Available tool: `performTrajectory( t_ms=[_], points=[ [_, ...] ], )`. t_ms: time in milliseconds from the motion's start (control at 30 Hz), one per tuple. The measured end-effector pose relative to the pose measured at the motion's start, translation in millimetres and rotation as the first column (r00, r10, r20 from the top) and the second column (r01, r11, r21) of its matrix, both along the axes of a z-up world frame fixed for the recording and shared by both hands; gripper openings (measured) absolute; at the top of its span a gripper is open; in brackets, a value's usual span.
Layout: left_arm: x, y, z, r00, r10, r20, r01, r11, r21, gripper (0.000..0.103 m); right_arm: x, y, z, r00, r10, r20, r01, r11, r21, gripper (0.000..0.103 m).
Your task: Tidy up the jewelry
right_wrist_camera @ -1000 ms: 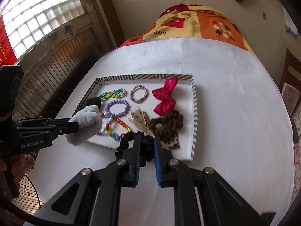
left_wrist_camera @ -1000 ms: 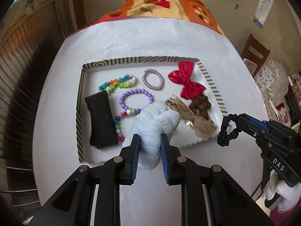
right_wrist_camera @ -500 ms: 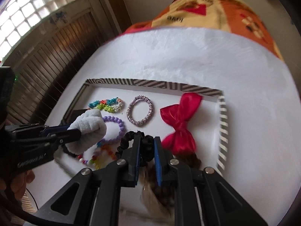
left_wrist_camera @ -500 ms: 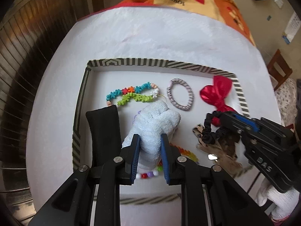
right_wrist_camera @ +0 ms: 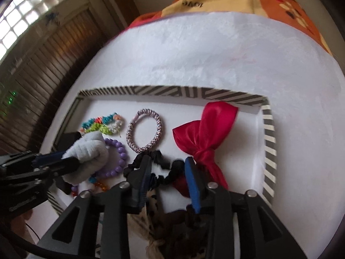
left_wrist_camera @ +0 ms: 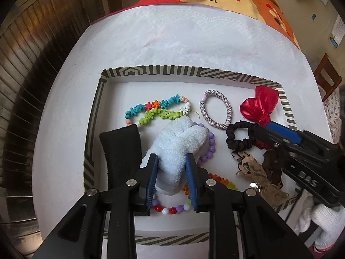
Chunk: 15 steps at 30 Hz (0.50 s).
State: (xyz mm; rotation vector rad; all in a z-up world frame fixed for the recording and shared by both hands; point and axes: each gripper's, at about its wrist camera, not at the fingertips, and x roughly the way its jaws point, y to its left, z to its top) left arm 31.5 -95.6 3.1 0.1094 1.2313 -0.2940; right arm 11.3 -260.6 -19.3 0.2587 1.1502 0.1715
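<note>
My left tongs (left_wrist_camera: 171, 180) are clamped on a pale blue fluffy scrunchie (left_wrist_camera: 179, 149), which hangs over the purple bead bracelet (left_wrist_camera: 208, 149) inside the striped-rim tray (left_wrist_camera: 172, 70). My right tongs (right_wrist_camera: 167, 176) stand parted, with the black scrunchie (right_wrist_camera: 160, 169) lying in the gap between the two pads; I cannot tell whether either pad touches it. From the left wrist view that black scrunchie (left_wrist_camera: 241, 137) sits at the tip of the right tongs, just beside the red satin bow (left_wrist_camera: 259, 106) and above the leopard-print bow (left_wrist_camera: 252, 168).

Elsewhere in the tray: a black fabric band (left_wrist_camera: 121, 153) along the left side, a multicoloured flower-bead bracelet (left_wrist_camera: 157, 111) toward the back, a pink-and-grey woven bracelet (left_wrist_camera: 215, 112) next to it, and a strand of mixed red, white and purple beads (left_wrist_camera: 170, 209) near the front edge. A dark brown scrunchie (left_wrist_camera: 272, 164) lies partly under the right tongs. The tray rests on a table covered in white cloth (left_wrist_camera: 172, 36).
</note>
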Motion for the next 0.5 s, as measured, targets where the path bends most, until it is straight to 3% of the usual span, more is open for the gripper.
performTrajectory(
  t_ms=[300,500],
  points=[
    [-16.5,6.6,10.5,1.0,-0.012,0.02,0.012,1.0,-0.006,0.004,-46.7,2.4,37.8,0.995,-0.06,0.077,0.061,0.998,-0.007,0.051],
    [-22.6,15.4,24.8,0.999,-0.019,0.035,0.022,0.996,-0.082,0.004,-68.3,9.1,50.5,0.994,-0.079,0.08,0.081,0.997,-0.015,0.055]
  ],
)
